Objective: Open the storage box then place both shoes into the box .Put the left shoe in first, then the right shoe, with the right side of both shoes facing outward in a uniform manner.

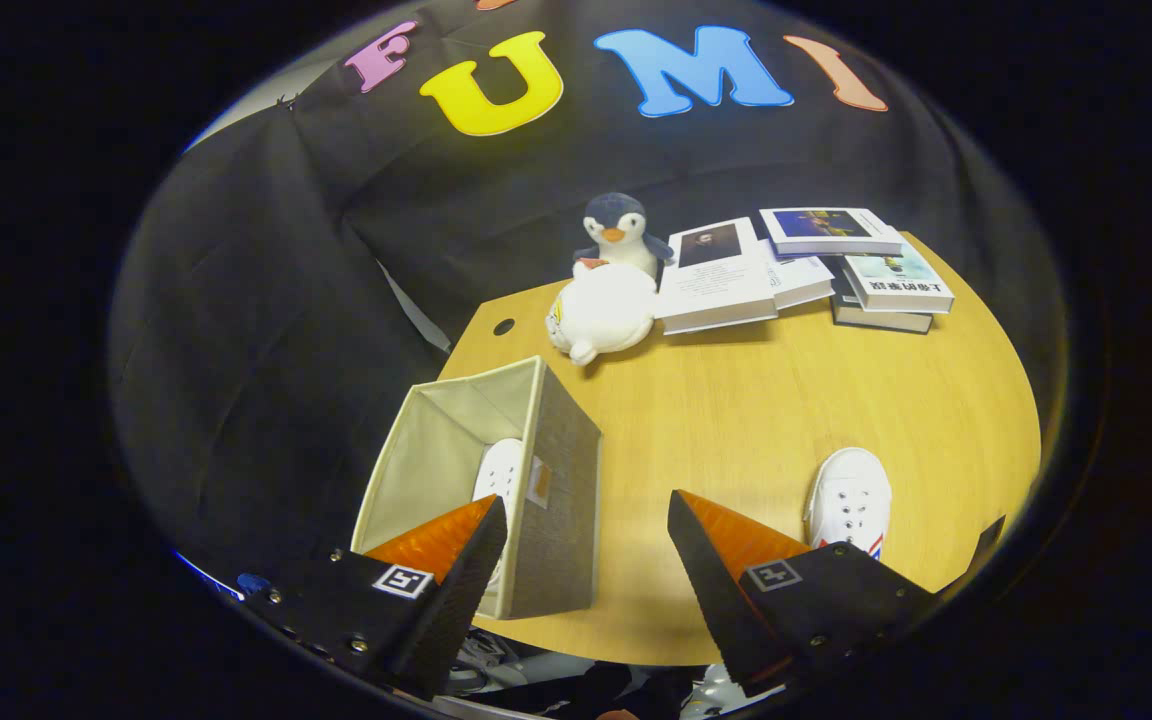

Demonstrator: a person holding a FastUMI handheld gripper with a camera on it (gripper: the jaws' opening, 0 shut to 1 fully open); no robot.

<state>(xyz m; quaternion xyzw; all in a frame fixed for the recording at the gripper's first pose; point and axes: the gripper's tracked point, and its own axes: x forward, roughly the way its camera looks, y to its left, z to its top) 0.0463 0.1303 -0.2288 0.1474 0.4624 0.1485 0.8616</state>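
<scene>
- Gripper view: the gripper [586,560] hangs above the wooden table [756,420], its two fingers spread wide apart at the bottom of the frame, holding nothing.
- Lower left of centre: the storage box [536,470] stands open on the table's left edge, just ahead of the left finger. One white shoe [498,470] lies inside it, against the right wall.
- Lower right: the second white shoe [848,500] rests on the table, toe pointing away, just beyond the right finger.
- Upper middle: a plush penguin [620,235] stands behind a white plush toy [604,312].
- Upper right: several books [806,270] lie stacked and overlapping at the table's far edge.
</scene>
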